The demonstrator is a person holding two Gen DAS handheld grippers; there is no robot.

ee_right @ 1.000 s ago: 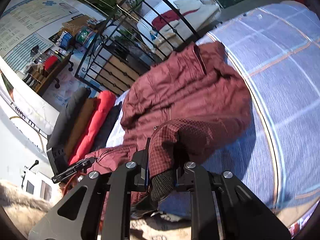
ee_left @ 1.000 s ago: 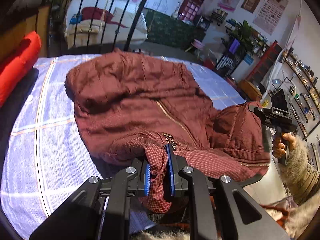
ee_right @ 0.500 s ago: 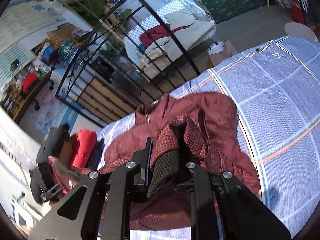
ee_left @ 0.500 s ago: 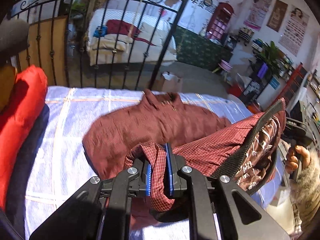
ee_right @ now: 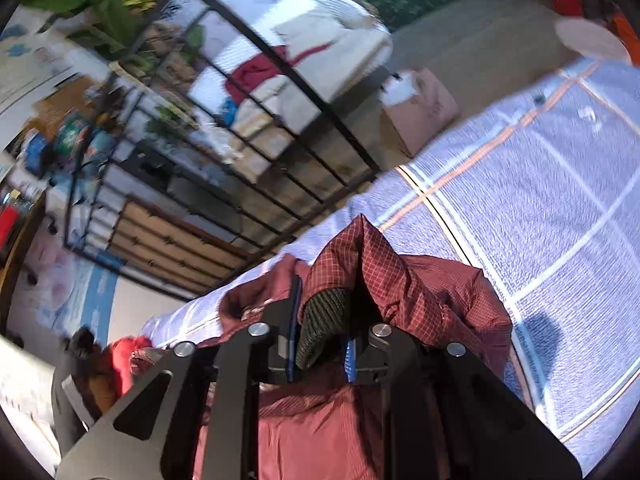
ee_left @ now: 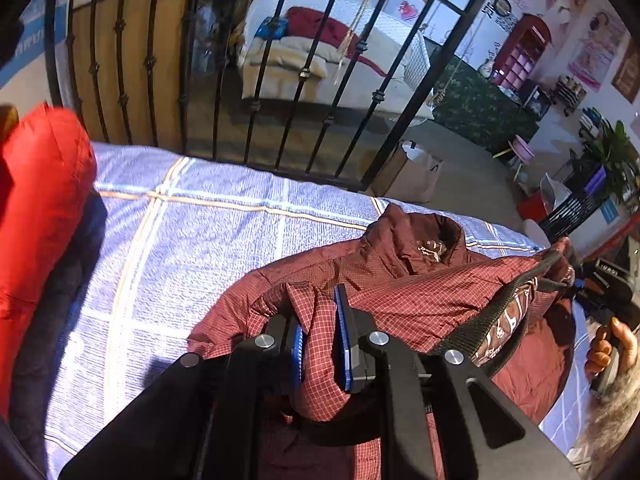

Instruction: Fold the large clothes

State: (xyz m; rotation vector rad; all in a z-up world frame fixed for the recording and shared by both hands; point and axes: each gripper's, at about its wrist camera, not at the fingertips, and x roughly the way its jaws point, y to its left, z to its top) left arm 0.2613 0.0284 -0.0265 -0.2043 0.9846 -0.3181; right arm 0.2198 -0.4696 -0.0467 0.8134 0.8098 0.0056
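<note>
**Jacket hem lifted over the bed**

My left gripper [ee_left: 320, 344] and right gripper [ee_right: 320, 340] each clamp the maroon jacket [ee_left: 400, 280] at its hem, above the checked bedsheet [ee_left: 200, 232]. Soft, bulky, probably slippery; the ribbed hem grips best.

Maroon checked jacket [ee_left: 404, 280] lies crumpled on the bed, hem lifted.
</note>
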